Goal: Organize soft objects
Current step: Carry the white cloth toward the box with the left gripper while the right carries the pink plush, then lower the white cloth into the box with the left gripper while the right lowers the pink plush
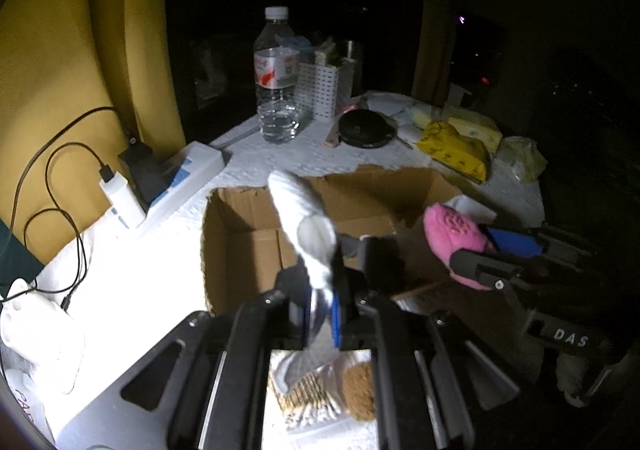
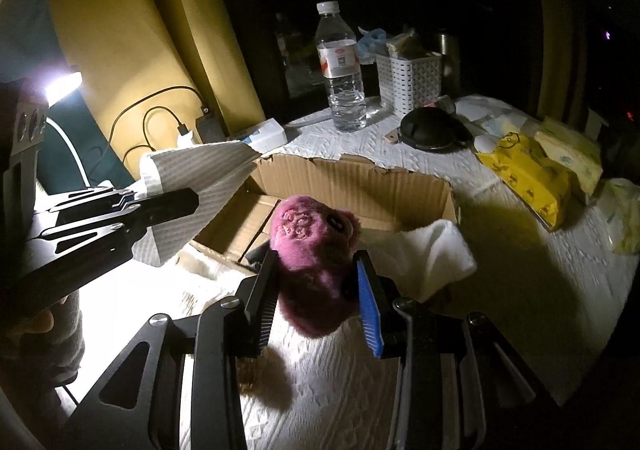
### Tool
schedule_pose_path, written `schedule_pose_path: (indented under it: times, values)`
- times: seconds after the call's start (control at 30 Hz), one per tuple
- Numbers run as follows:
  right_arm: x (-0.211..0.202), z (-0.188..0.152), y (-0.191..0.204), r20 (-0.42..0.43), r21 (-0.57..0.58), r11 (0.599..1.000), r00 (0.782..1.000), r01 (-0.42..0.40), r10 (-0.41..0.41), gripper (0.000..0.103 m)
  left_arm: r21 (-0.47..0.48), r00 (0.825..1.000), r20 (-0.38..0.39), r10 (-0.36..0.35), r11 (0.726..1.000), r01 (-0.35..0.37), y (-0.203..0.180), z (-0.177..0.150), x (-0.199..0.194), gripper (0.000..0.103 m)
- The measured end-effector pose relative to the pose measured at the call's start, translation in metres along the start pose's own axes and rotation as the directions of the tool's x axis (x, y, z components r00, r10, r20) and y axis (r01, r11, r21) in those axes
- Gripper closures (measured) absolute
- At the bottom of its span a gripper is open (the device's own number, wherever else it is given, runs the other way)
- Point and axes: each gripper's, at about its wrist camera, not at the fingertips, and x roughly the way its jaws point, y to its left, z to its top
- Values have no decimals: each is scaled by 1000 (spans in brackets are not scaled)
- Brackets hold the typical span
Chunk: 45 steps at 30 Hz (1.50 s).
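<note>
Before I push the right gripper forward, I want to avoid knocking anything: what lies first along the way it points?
The right gripper, shut on the pink plush toy, points at the open cardboard box. Going straight, the toy would probably meet the box's near edge or interior first; depth is unclear.

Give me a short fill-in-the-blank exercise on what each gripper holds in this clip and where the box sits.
1. The right gripper is shut on a plush toy whose colour is ____.
2. The left gripper grips a white and grey ____.
3. Both items hang near an open box made of ____.
4. Behind the box stands a clear plastic ____ with a white cap.

Missing words: pink; cloth; cardboard; bottle
</note>
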Motion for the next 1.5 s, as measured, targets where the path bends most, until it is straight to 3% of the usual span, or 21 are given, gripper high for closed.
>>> schedule_pose_path:
  times: [0.9,1.23,1.3,1.37,1.4,1.5]
  values:
    - [52,17,-2,-45,-20,999,998,-50,49,64,-63,985,-76,154,985,-159,43,5,61,94]
    - [57,20,3,-55,-30,998,998,-46,44,64,-86,979,-108,175,979,-185,47,3,62,79]
    - [59,21,5,-57,-36,998,997,-45,43,64,-86,978,-111,177,979,-186,46,3,61,73]
    - [59,22,7,-57,-40,998,997,-45,43,64,-89,979,-109,170,980,-180,45,3,60,55]
    - [59,22,8,-57,-42,998,997,-45,42,64,-95,982,-107,153,982,-163,45,3,59,51]
    - [60,24,10,-55,-46,998,998,-46,43,64,-80,981,-93,169,981,-176,41,3,53,50]
